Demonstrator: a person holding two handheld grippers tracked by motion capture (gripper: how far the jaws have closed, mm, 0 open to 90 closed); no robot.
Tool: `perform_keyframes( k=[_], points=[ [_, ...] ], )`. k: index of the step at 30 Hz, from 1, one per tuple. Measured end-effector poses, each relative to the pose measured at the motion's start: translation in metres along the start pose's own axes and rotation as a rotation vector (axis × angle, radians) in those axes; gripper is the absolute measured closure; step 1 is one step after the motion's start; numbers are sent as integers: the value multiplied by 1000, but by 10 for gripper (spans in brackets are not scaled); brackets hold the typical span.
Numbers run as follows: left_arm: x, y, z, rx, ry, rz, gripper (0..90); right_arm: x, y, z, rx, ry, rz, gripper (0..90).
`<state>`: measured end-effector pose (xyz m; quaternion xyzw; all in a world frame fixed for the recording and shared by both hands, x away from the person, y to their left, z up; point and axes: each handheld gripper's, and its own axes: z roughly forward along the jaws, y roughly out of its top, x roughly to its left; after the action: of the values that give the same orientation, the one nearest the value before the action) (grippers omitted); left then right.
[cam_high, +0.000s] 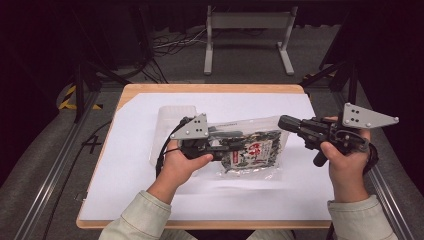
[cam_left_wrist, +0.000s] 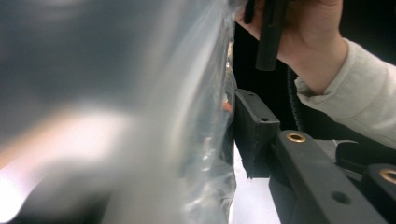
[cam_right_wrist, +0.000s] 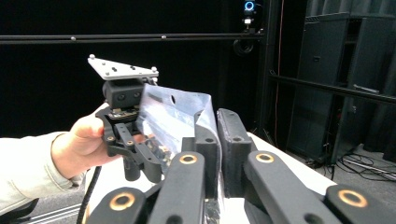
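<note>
Clear plastic bag (cam_high: 252, 150) with dark printed contents and a red-and-white label, held up between both hand-held grippers above the white sheet (cam_high: 130, 165) that covers the wooden counter (cam_high: 125, 92). Bag sits mid-counter in the high view, lying roughly level, long side left to right.

Left hand-held gripper (cam_high: 235, 142) comes in from the bag's left end, grey plate on top, black cable looping below the hand. Its jaws are clamped on the bag: in the left gripper view the film (cam_left_wrist: 205, 116) is pressed flat against the black pad, crinkled at the edge. Log and frames agree the jaws are drawn in on it.

Right hand-held gripper (cam_high: 286, 124) meets the bag's upper right corner. In the right gripper view its two pads stand close together with the bag's edge (cam_right_wrist: 187, 112) pinched between them, so clamped on the bag too. The left hand-held gripper (cam_right_wrist: 140, 161) shows farther off in that view, gripping the bag's other end.

Second clear bag or tray (cam_high: 175, 112) lies flat on the sheet behind the left hand, partly hidden; cannot tell which. Pale sleeves on both forearms. Grey metal frame (cam_high: 247, 35) stands on the floor beyond the counter.
</note>
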<state>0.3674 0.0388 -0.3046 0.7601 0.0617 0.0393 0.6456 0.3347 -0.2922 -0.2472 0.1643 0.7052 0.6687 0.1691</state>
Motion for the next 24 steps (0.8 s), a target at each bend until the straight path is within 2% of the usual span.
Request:
perform_keyframes(
  k=[8, 13, 17, 20, 24],
  points=[
    [-4, 5, 2, -11, -12, -12, 730, 0, 2, -4, 1, -31, -11, 810],
    [-7, 7, 1, 6, 10, -5, 734, 3, 3, -5, 34, -73, -37, 708],
    [-6, 7, -1, 0, 9, -19, 735, 3, 3, -8, 47, -82, -37, 646],
    [-4, 9, -5, -14, 17, -21, 734, 0, 0, -13, 59, -107, -28, 563],
    [-3, 13, -11, -34, 39, -24, 734, -2, -3, -17, 60, -132, -30, 526]
  ],
)
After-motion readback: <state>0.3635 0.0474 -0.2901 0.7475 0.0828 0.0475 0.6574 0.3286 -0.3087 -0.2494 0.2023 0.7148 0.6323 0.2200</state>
